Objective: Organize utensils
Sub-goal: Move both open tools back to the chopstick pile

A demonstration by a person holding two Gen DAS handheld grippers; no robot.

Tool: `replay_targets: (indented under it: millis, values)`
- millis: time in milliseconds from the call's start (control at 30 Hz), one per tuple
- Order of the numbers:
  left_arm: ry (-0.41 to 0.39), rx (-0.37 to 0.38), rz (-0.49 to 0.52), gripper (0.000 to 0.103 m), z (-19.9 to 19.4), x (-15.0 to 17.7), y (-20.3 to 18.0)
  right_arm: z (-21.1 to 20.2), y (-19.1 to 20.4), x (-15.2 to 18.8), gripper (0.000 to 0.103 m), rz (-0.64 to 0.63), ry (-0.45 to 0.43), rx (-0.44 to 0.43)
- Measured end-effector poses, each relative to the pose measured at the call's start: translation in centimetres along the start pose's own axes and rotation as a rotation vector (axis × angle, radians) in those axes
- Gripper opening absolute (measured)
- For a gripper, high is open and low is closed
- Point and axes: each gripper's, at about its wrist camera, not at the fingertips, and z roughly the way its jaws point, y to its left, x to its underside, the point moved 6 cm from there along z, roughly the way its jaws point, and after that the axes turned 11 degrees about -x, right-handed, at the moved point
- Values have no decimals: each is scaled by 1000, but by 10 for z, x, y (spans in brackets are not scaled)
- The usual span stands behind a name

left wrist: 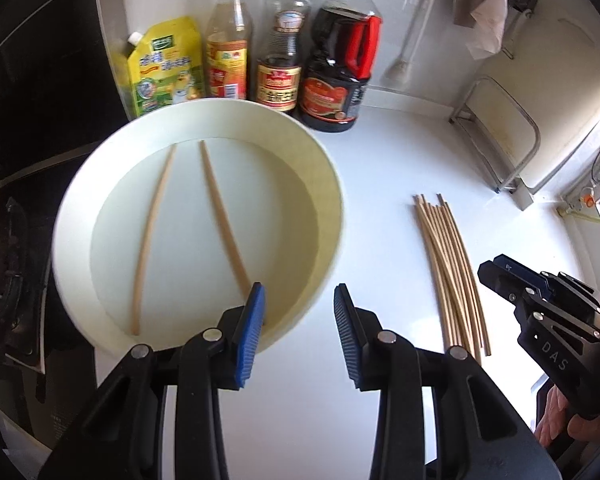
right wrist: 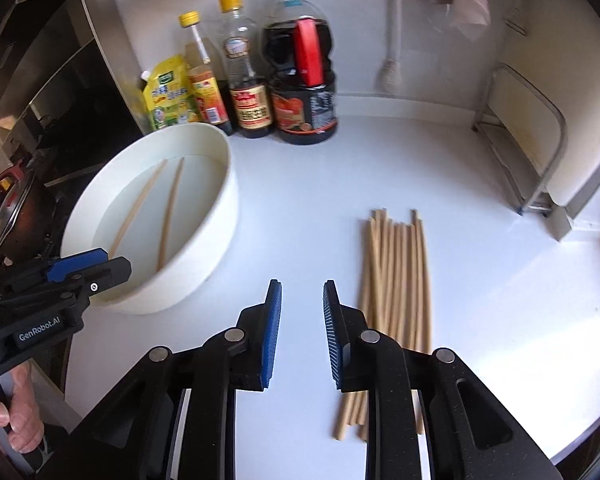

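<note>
A round white basin [left wrist: 332, 184] [right wrist: 224, 200] stands on the white counter and holds two wooden chopsticks [left wrist: 220, 216] [right wrist: 170, 212] lying apart. A bundle of several wooden chopsticks [left wrist: 452, 272] [right wrist: 396, 276] lies on the counter to the right of the basin. My left gripper [left wrist: 300, 320] is open and empty, its left finger over the basin's near rim; it also shows in the right wrist view [right wrist: 96, 266]. My right gripper [right wrist: 302, 320] is open and empty, just left of the bundle's near end; it also shows in the left wrist view [left wrist: 496, 272].
A yellow refill pouch [left wrist: 164, 68] and three sauce bottles [left wrist: 280, 44] stand against the back wall. A metal rack with a white board [left wrist: 504, 136] stands at the right. A stove with a pan [right wrist: 12, 208] is at the left, beyond the counter edge.
</note>
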Motion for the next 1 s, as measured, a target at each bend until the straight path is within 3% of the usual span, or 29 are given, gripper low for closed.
replay_targets:
  millis: [267,400,633,833,1000]
  values:
    - [33,65,90,42,16,8,-79,-14,-82,38,22,105,5,95]
    - [64,73,107,42,30,16,-102,-10,-107,55,28,119,26,110]
    - [108,44,117,49,55,30,-121,11,-125,71,36,110,65,79]
    - [134,29,100,59,72,36,-128,28,-133,71,36,96,78,72]
    - [135,26,93,59,80,38,-134,38,-136,70,36,64,82,71]
